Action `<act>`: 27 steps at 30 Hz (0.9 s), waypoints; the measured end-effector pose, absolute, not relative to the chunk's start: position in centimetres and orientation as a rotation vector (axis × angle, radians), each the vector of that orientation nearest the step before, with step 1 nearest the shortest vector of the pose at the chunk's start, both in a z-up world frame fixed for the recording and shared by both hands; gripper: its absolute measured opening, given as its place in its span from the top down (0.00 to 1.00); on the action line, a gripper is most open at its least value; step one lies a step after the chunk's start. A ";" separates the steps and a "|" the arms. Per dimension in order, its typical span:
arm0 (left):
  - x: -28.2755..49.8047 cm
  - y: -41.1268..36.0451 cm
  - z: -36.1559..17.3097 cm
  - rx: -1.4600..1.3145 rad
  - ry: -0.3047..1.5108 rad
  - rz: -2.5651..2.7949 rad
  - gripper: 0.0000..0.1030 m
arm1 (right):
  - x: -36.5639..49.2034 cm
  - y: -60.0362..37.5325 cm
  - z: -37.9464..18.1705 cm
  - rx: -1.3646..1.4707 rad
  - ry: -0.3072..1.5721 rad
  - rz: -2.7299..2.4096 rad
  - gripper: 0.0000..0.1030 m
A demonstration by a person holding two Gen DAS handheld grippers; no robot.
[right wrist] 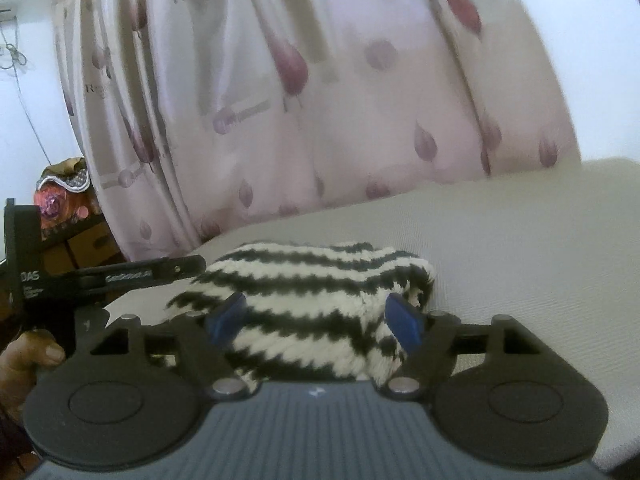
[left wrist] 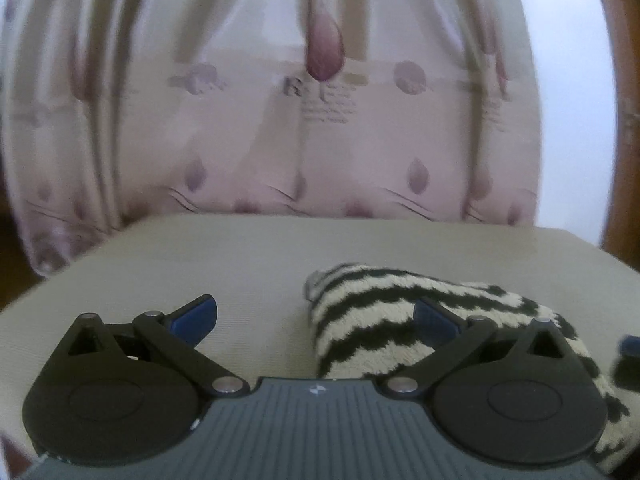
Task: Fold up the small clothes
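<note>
A small fuzzy black-and-white striped garment (left wrist: 380,320) lies bunched on a beige cushioned surface (left wrist: 240,264). My left gripper (left wrist: 316,320) is open, its jaws wide apart; the garment's left end lies between them, nearer the right blue pad (left wrist: 434,320). In the right wrist view the same garment (right wrist: 312,284) lies folded in a thick bundle. My right gripper (right wrist: 316,316) is open, with its blue pads (right wrist: 228,314) on either side of the bundle's near edge. The left gripper's black body (right wrist: 100,276) shows at the left, held by a hand.
A pale pink curtain with purple tulip prints (left wrist: 280,120) hangs just behind the cushion. A brown wooden frame (left wrist: 624,100) stands at the right. A box with patterned cloth (right wrist: 68,216) sits at the far left of the right wrist view.
</note>
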State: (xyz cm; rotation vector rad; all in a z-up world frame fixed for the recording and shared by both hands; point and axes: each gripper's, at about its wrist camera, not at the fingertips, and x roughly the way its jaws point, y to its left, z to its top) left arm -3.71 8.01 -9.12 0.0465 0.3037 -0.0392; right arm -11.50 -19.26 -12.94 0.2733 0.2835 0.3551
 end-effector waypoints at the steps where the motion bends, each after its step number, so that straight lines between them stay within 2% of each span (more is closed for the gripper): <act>1: -4.2 7.7 -8.9 0.064 0.291 -0.012 0.00 | -12.0 -19.2 -12.9 0.273 0.277 0.356 0.22; 3: -5.0 7.4 -8.5 0.077 0.273 0.001 0.00 | -12.8 -19.0 -12.7 0.276 0.269 0.353 0.20; 20: -10.4 6.5 -5.9 0.093 0.110 0.020 0.00 | -17.3 -18.8 -11.8 0.254 0.225 0.331 0.19; 27: -11.3 6.1 -6.2 0.072 0.160 -0.060 0.00 | -18.5 -17.9 -11.4 0.183 0.193 0.266 0.15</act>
